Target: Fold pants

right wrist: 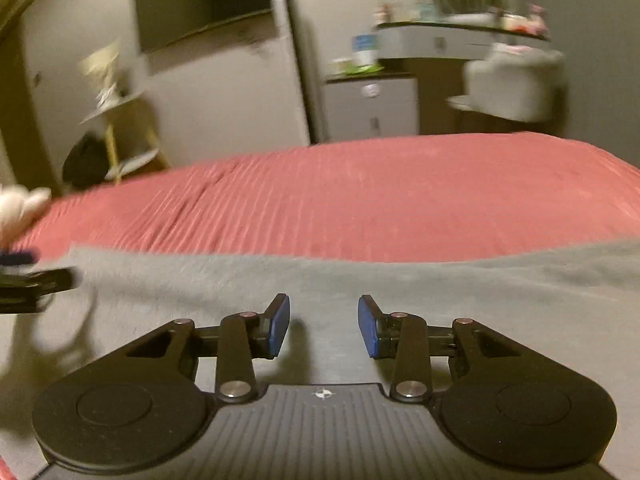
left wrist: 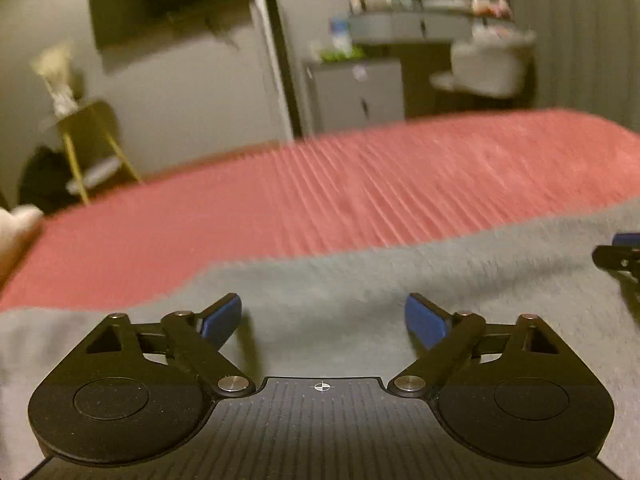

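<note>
Bed with red ribbed cover point(left wrist: 360, 184) fills the middle ground in both views; room behind is blurred. Grey pants point(left wrist: 340, 280) lie flat on the near part of the cover, directly under both grippers, far edge running across the bed. Left gripper point(left wrist: 323, 320) hangs low over the grey fabric, blue pads point(left wrist: 424, 324) spread wide, nothing between them. Right gripper point(right wrist: 324, 326) also over the pants, fingers parted by a narrower gap, nothing pinched; only fabric shows below. White soft object point(right wrist: 20, 204) at the bed's left edge, identity unclear.
</note>
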{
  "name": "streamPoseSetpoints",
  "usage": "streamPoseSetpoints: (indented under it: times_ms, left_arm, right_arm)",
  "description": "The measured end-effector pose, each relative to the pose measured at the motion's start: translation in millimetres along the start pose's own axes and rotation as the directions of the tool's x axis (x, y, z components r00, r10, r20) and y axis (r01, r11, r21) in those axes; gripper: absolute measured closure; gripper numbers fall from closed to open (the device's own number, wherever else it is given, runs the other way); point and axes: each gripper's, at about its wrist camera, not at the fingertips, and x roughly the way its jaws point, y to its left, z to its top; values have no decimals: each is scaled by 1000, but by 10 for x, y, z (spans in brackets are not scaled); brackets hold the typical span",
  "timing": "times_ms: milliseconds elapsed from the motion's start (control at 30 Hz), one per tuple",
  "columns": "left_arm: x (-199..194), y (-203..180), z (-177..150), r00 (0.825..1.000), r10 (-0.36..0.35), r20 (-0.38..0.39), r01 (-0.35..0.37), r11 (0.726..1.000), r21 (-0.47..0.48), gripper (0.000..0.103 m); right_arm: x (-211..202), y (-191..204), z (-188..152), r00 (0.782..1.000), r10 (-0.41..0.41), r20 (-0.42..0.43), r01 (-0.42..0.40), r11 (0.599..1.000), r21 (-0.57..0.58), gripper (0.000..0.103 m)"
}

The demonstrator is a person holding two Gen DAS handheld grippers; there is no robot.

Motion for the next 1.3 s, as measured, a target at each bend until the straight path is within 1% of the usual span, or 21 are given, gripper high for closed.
streamPoseSetpoints:
  times_ms: [67,167,233,267,333,367,433,500,533,567,600,667,733,800,833,867,967,1033,1100,1133,1300]
  left_arm:
    - [158,73,6,1000,8,1,-8,1000,-9,1]
    - [287,273,9,999,-27,38,27,1000,-15,0]
    - [315,398,-20,998,0,57,1,1000,-18,0]
    - [352,505,-41,998,36,60,-34,999,-33,0]
    - [471,753,-55,995,95,27,-92,989,-116,0]
    - [510,912,-82,997,73,14,-69,980,-184,0]
    - [546,1193,-134,998,61,1,-59,961,-269,0]
    - [536,1304,-132,980,197,-14,-196,963,-186,0]
    - [518,1344,-155,977,214,4,-211,967,-141,0]
    - [525,1380,-164,960,281,-12,-280,953,-117,0]
    - [579,1466,-176,924,380,-49,-383,919,-96,0]
    - [577,1715,-190,888,448,-108,-460,875,-149,0]
    - [442,1874,-198,878,456,-144,-478,852,-214,2]
    - [272,1709,-167,875,474,-97,-483,866,-129,3]
    - [143,1536,-182,886,461,-51,-463,884,-68,3]
    - [22,1335,-205,908,419,-16,-420,908,-20,3]
    - [-257,616,-142,982,176,62,-179,983,43,2]
    - [-340,298,-164,999,1,36,-2,999,40,2]
    - [-295,61,-271,994,-112,1,112,993,27,1]
    - [-232,20,-322,993,-114,-12,114,993,19,1]
    - [-153,376,-501,998,-55,25,56,998,-38,0]
  right_arm:
    - [82,-24,-61,996,-94,6,94,993,-75,63]
    - [181,-546,109,988,-150,19,150,989,4,55]
    - [122,-886,41,966,-258,20,258,966,6,55]
    - [92,-1061,4,973,-230,23,228,973,44,55]
    - [23,-1427,27,979,-202,20,199,975,96,82]
    - [-25,-1526,2,980,-201,19,198,976,95,81]
    - [-16,-1710,16,942,-336,-1,335,940,60,81]
    - [-36,-1985,-7,928,-371,-6,370,924,94,81]
    - [-86,-2102,-34,912,-411,-16,410,905,118,81]
    - [-129,-2170,-58,904,-428,-26,427,894,137,81]
    - [-149,-2267,-52,900,-435,-32,435,889,146,81]
    - [-190,-2170,-95,872,-487,-43,489,868,88,81]
    - [-139,-2031,-64,823,-567,-47,567,824,-4,81]
    - [-56,-1879,87,759,-650,-46,649,760,-33,77]
    - [-113,-1670,73,747,-664,-17,663,748,-33,76]
    - [-180,-1435,48,773,-635,20,635,772,-27,76]
    - [-252,-675,-77,917,-394,57,396,918,-23,60]
    - [-222,-189,-151,986,-166,27,166,986,-13,55]
    - [-173,161,-189,999,30,-11,-30,1000,-9,55]
    - [-140,296,-210,994,104,-28,-104,994,-11,55]
    - [-100,182,-280,999,-36,26,39,991,-127,43]
